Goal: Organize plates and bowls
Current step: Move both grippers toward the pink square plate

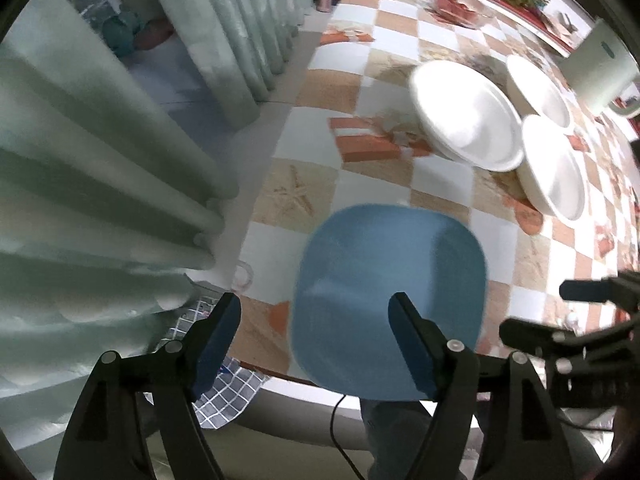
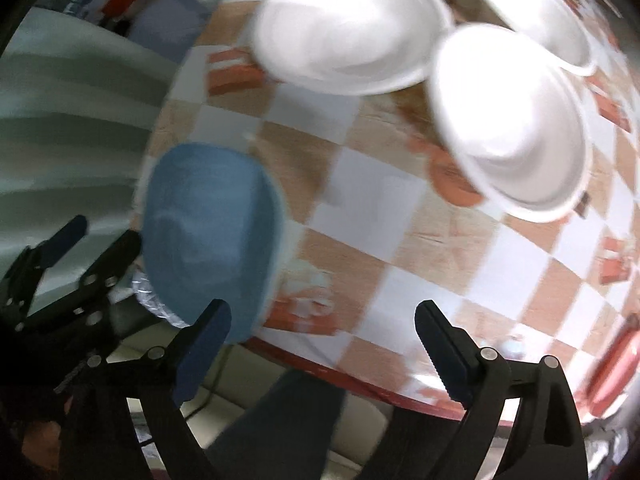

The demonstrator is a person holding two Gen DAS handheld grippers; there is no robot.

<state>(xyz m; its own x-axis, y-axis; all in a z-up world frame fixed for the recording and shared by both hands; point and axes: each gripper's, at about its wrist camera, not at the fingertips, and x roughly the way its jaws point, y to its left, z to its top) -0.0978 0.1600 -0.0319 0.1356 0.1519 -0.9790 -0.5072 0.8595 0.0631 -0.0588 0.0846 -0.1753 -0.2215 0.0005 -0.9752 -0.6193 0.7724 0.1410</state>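
A blue square bowl [image 1: 388,296] sits on the checked tablecloth at the table's near edge, slightly overhanging it. My left gripper [image 1: 316,312] stands open above it, the right finger [image 1: 412,344] over the bowl and the left finger off its rim; neither pad presses on it. In the right wrist view the blue bowl [image 2: 208,232] lies to the left of my right gripper [image 2: 324,320], which is open over bare cloth. Farther back rest a white plate [image 1: 464,116] and two white bowls [image 1: 554,168] [image 1: 538,90], close together.
Pale curtains [image 1: 120,160] hang left of the table. A white jug [image 1: 600,68] and a glass dish of red food [image 1: 456,6] stand at the back. A person's leg [image 2: 280,420] shows under the red-trimmed table edge [image 2: 360,384].
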